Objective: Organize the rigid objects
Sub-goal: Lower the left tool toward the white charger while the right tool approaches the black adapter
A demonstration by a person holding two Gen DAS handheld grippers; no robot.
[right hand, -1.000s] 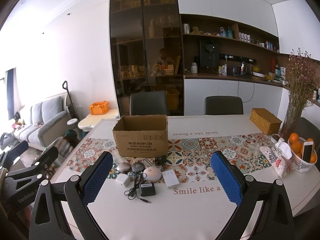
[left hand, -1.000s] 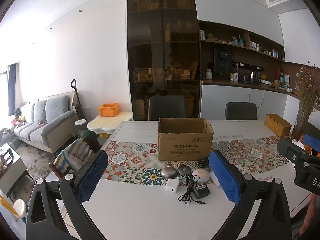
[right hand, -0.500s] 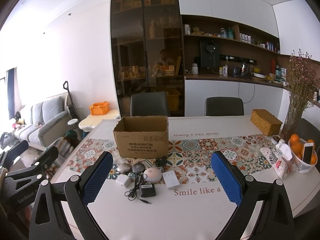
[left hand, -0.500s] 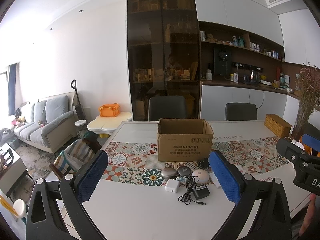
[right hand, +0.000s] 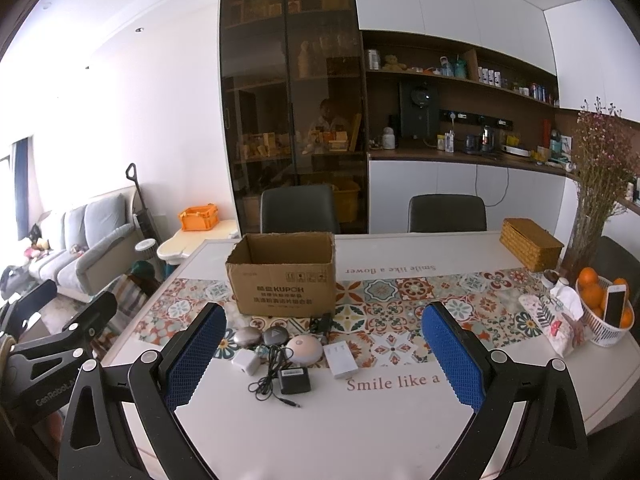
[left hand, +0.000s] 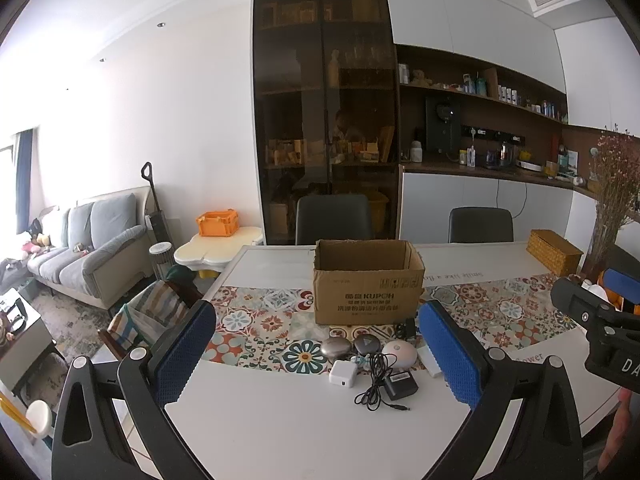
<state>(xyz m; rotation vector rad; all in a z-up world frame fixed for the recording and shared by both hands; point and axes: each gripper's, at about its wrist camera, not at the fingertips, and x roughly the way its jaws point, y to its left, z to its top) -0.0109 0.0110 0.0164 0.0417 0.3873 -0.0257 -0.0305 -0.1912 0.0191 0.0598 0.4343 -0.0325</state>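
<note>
An open cardboard box (left hand: 368,282) (right hand: 283,280) stands on the patterned runner. In front of it lie a silver oval case (left hand: 334,347) (right hand: 246,336), a dark round case (left hand: 366,345) (right hand: 275,336), a pale pink dome (left hand: 399,354) (right hand: 304,347), a white charger cube (left hand: 342,373) (right hand: 245,361), a black adapter with a coiled cable (left hand: 401,385) (right hand: 294,380) and a flat white block (right hand: 340,359). My left gripper (left hand: 318,354) and right gripper (right hand: 322,354) hover open above the table's near side, both short of the items and holding nothing.
On the white table (right hand: 360,432), a woven box (right hand: 530,245), a vase of dried flowers (right hand: 596,184), a tissue pouch (right hand: 554,320) and a basket of oranges with a phone (right hand: 608,312) stand at the right. Two chairs (right hand: 298,208) face the far side. A sofa (left hand: 88,248) is at left.
</note>
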